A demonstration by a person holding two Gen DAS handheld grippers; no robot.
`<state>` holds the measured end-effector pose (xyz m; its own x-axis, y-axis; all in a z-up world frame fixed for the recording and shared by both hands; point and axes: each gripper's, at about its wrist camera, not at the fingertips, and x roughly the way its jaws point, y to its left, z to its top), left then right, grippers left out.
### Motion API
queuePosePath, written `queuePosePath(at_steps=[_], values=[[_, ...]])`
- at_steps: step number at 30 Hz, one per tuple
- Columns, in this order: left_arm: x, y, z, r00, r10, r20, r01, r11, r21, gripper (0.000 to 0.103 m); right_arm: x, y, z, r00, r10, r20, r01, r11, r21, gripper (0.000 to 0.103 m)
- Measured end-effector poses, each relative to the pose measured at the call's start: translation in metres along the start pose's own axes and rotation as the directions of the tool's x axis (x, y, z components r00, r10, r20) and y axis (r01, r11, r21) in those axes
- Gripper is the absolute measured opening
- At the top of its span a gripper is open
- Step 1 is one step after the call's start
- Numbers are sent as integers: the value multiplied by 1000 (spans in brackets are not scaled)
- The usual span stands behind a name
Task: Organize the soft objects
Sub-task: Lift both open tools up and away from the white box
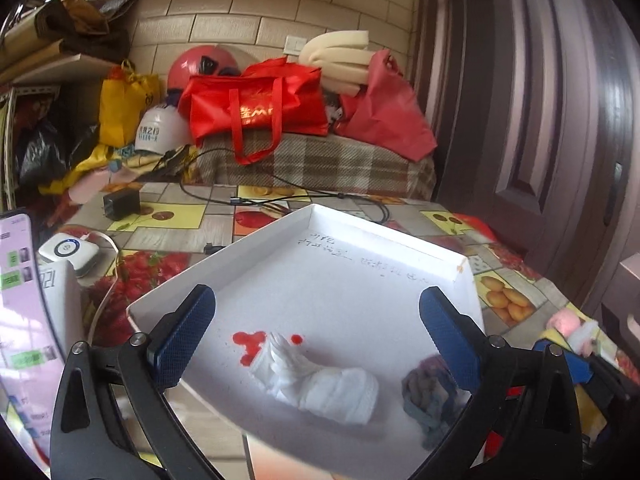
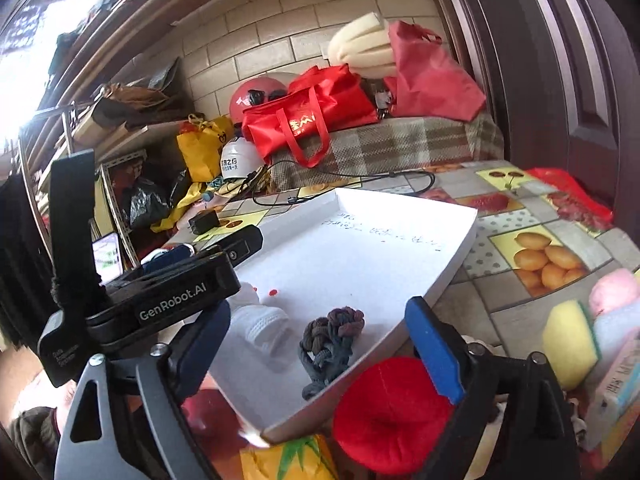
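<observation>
- Left wrist view: the left tongs [image 1: 318, 336] stand wide apart with nothing between the blue pads – they hang over the near part of a shallow white tray [image 1: 248, 236] that lies on the worktop [image 1: 168, 216] with its fruit-patterned cloth.
- Inside the tray, near its near edge, lies a white folded sock [image 1: 320, 384], apart from both pads; red spots mark the tray floor just beyond it.
- To the sock's right, in the tray's near right part, sits a dark knotted cloth bundle [image 1: 426, 396], close to the right pad; whether they touch I cannot tell.
- At the worktop's left edge are a phone [image 1: 20, 300] with a lit screen and a small white device [image 1: 70, 250]; a black charger [image 1: 122, 204] and a cable sit towards the far side.
- Beyond the worktop's far edge, a red bag [image 1: 256, 106] rests on a plaid-covered surface.
- Right wrist view: the right tongs [image 2: 318, 344] are also wide, gripping nothing – the knotted bundle [image 2: 330, 340] lies in the tray between the two fingers' lines, untouched.
- The white sock [image 2: 260, 326] lies to the bundle's left, partly behind the left tongs' black body [image 2: 160, 300].
- Outside the tray's near right edge sits a red plush piece [image 2: 396, 412]; a yellow sponge [image 2: 570, 344] and a pink soft thing [image 2: 612, 288] lie by the worktop's right edge.
</observation>
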<state>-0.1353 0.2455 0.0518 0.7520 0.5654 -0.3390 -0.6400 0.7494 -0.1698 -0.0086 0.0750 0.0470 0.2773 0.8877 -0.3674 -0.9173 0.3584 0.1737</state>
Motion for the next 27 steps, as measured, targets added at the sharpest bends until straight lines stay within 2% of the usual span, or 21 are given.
queuePosePath(at_steps=[2,6,7,9,11,14,15,18,22,23,24,27], values=[[-9,-1,-4,999,-43,-16,43,999,4,103,-6,-1,-2,1000,-5,-3,5,1000,-23,103],[-29,-10,-16,984,-164,-73,167,985,37,103,-25,-5,-8,1000,-26,7,27,995,-95,103],[-36,-14,-20,974,-206,-90,211,976,49,103,-32,-8,-9,999,-30,24,33,994,-106,103],[-43,-24,-26,960,-241,-140,256,962,99,103,-46,-14,-11,997,-46,54,53,990,-129,103],[-52,-37,-33,940,-288,-184,318,935,158,103,-58,-24,-13,995,-63,72,72,989,-126,103],[-64,-53,-44,899,-359,-252,413,886,211,103,-73,-54,-12,992,-107,64,111,992,-64,103],[-65,-59,-48,879,-376,-293,445,868,221,103,-77,-64,-11,991,-123,61,125,992,-34,103],[-68,-72,-58,840,-401,-365,500,834,234,103,-91,-102,-9,981,-190,42,186,980,68,103],[-74,-88,-67,805,-420,-420,547,799,249,103,-110,-145,-13,968,-250,25,241,952,190,103],[-77,-92,-70,790,-432,-434,565,788,243,103,-116,-155,-14,964,-262,32,249,942,225,103],[-80,-97,-72,767,-454,-453,594,770,233,103,-120,-160,-15,963,-269,36,252,936,246,103],[-91,-120,-81,686,-520,-510,690,688,227,103,-123,-175,-18,962,-271,26,249,916,316,103]])
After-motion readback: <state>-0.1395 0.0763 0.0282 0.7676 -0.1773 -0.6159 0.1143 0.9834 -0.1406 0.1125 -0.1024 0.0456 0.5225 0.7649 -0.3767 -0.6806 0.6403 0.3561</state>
